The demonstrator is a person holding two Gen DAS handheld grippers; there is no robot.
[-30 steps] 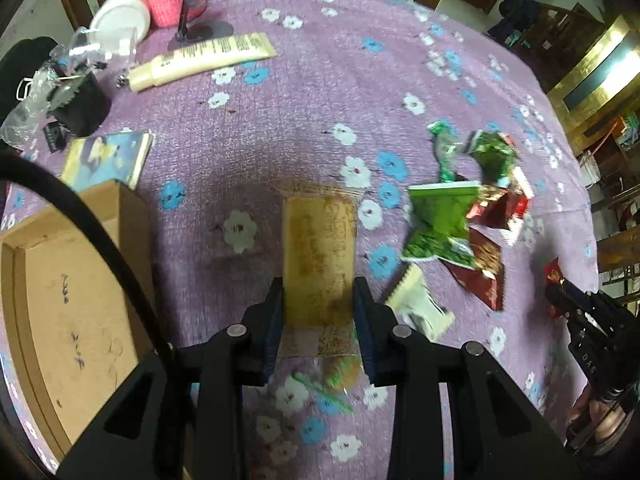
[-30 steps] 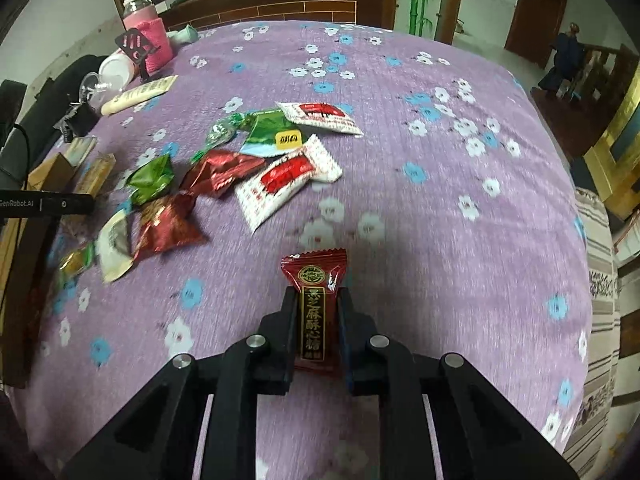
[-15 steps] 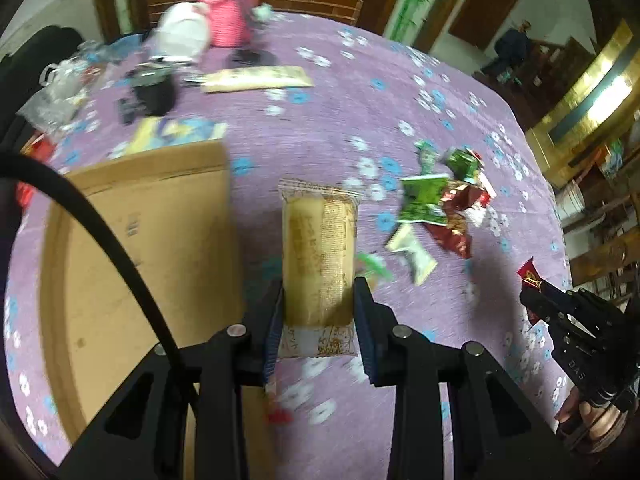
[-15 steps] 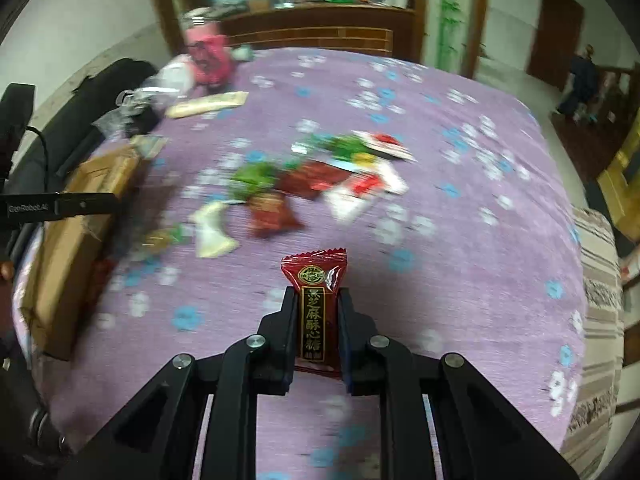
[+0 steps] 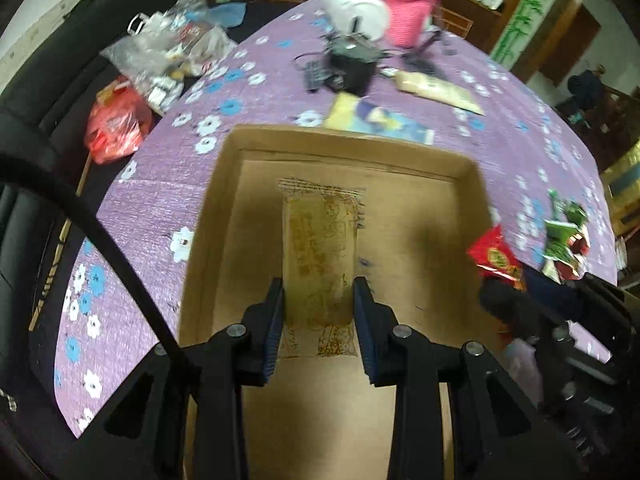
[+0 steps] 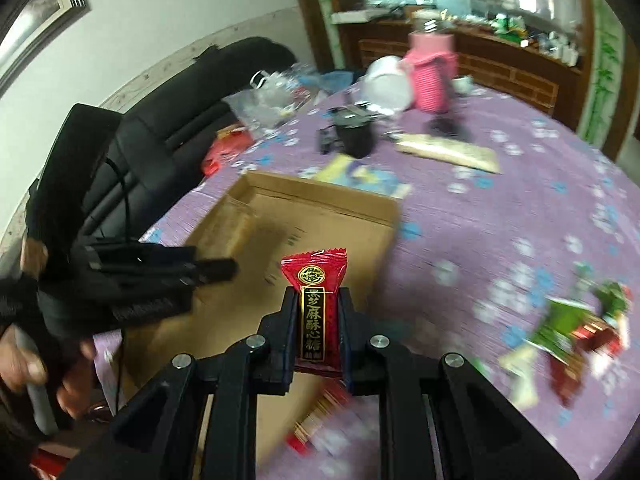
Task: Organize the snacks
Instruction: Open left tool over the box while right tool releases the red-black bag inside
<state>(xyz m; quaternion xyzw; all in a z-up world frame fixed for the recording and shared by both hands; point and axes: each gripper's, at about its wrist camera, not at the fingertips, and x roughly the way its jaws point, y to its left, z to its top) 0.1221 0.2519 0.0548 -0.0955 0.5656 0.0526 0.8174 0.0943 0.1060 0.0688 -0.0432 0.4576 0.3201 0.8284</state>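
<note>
Holding a tan wrapped cake bar (image 5: 319, 256) pinched between the fingers of the left gripper (image 5: 319, 308), hanging over the open cardboard box (image 5: 224, 184), not yet letting go. Gripping a red candy packet (image 6: 316, 312) in the right gripper (image 6: 317, 332), hovering at the box's right edge. Judging the sorting as only starting: no loose snack showing on the bare brown floor of the box, though a red-and-white wrapper (image 6: 320, 420) is lying by its near right corner, too blurred to place in or out. Leaving a heap of green and red packets (image 6: 572, 332) waiting toward the right edge of the table (image 5: 152, 208). Working on a round top under a purple flowered cloth, with a pink jug (image 5: 408, 8), a white bowl (image 5: 356, 6) and a long cream packet (image 5: 436, 90) crowding the far edge, a black sofa (image 6: 168, 120) to the left, and wooden cabinets behind.
</note>
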